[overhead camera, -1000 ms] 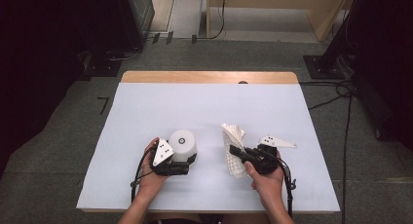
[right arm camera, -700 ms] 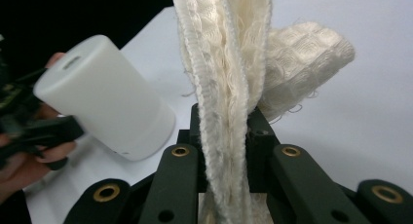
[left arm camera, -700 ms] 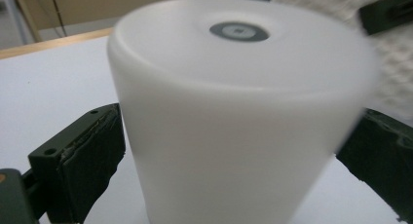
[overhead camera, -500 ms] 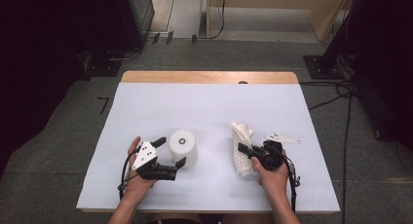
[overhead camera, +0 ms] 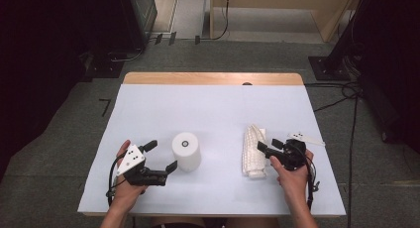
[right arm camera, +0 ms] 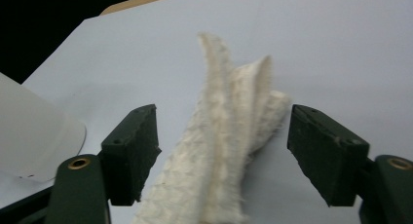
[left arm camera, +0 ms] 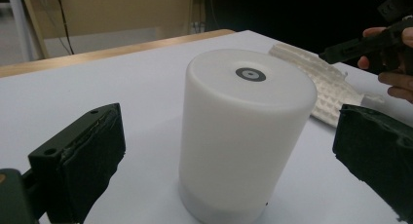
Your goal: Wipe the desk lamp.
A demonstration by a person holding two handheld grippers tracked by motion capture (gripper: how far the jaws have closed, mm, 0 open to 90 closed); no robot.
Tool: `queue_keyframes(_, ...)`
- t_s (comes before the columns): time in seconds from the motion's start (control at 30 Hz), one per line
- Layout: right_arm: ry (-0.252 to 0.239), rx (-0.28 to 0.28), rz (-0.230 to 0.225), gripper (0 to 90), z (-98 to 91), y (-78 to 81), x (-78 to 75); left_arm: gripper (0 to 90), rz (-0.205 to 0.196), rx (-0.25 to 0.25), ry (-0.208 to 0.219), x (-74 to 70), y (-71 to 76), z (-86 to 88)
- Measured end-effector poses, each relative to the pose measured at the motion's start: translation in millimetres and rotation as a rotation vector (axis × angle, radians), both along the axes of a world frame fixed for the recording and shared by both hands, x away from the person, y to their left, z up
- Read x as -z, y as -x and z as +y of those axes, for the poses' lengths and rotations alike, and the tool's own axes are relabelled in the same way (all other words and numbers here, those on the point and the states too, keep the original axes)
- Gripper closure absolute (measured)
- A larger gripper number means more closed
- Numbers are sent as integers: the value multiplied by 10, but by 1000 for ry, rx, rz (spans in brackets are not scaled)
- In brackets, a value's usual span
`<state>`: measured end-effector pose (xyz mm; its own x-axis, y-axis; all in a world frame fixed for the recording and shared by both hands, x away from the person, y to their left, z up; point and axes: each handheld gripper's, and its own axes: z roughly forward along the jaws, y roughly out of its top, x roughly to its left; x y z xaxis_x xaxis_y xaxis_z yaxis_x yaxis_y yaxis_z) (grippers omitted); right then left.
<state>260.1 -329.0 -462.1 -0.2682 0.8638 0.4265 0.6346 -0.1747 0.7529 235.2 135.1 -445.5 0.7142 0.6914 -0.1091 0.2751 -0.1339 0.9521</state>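
**Cloth released, cylinder not yet gripped**

I judged the step as a release: my right gripper had just been opening, and its jaws stood wide on either side of the folded white waffle-weave cloth, pads clear of it. The cloth lay on the white table, right of centre. My left gripper sat wide open too, jaws flanking the upright white cylinder without touching (gap visible both sides). Next move, I reckoned: back the right gripper off without snagging the cloth.
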Motion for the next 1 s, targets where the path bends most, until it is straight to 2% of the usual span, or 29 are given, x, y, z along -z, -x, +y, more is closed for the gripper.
queue_keyframes(0.07, 3, 7, -2, 213, -82, 27, -20, 0, 5, -15, 5, 10, 35, 80)
queue_keyframes(0.13, 23, 18, -23, 165, -210, 97, -60, 0, 11, -30, 9, 33, 65, 150)
queue_keyframes(0.17, 23, 18, -23, 165, -210, 97, -60, 0, 14, -37, 10, 48, 76, 184)
queue_keyframes(0.2, 38, 19, -54, 127, -314, 151, -72, 0, 25, -49, 2, 82, 95, 255)
queue_keyframes(0.23, 38, 19, -54, 127, -314, 151, -72, 0, 25, -49, 2, 82, 95, 255)
queue_keyframes(0.4, 73, 48, -96, 75, -553, 285, -35, 0, 46, -123, 24, 171, 133, 441)
queue_keyframes(0.5, 86, 59, -86, 74, -680, 334, 22, 0, 54, -172, 32, 202, 157, 559)
queue_keyframes(0.53, 107, 66, -84, 74, -753, 364, 58, 0, 73, -216, 48, 231, 167, 623)
queue_keyframes(0.57, 107, 66, -84, 74, -753, 364, 58, 0, 73, -216, 48, 231, 167, 623)
queue_keyframes(0.63, 131, 75, -84, 74, -819, 398, 93, 0, 88, -253, 62, 260, 169, 694)
queue_keyframes(0.67, 152, 97, -79, 74, -872, 430, 131, 0, 97, -273, 68, 267, 169, 729)
queue_keyframes(0.7, 152, 97, -79, 74, -872, 430, 131, 0, 102, -296, 68, 270, 167, 761)
queue_keyframes(0.73, 171, 118, -74, 74, -925, 465, 170, 0, 109, -348, 48, 275, 160, 819)
queue_keyframes(0.77, 171, 118, -74, 74, -925, 465, 170, 0, 109, -348, 48, 275, 160, 819)
queue_keyframes(0.8, 192, 126, -68, 75, -969, 494, 206, 0, 118, -380, 33, 292, 151, 882)
queue_keyframes(0.9, 202, 140, -58, 77, -1004, 516, 235, 0, 127, -387, 32, 316, 147, 928)
queue_keyframes(1.0, 188, 143, -50, 77, -1034, 520, 252, 0, 141, -394, 33, 352, 142, 946)
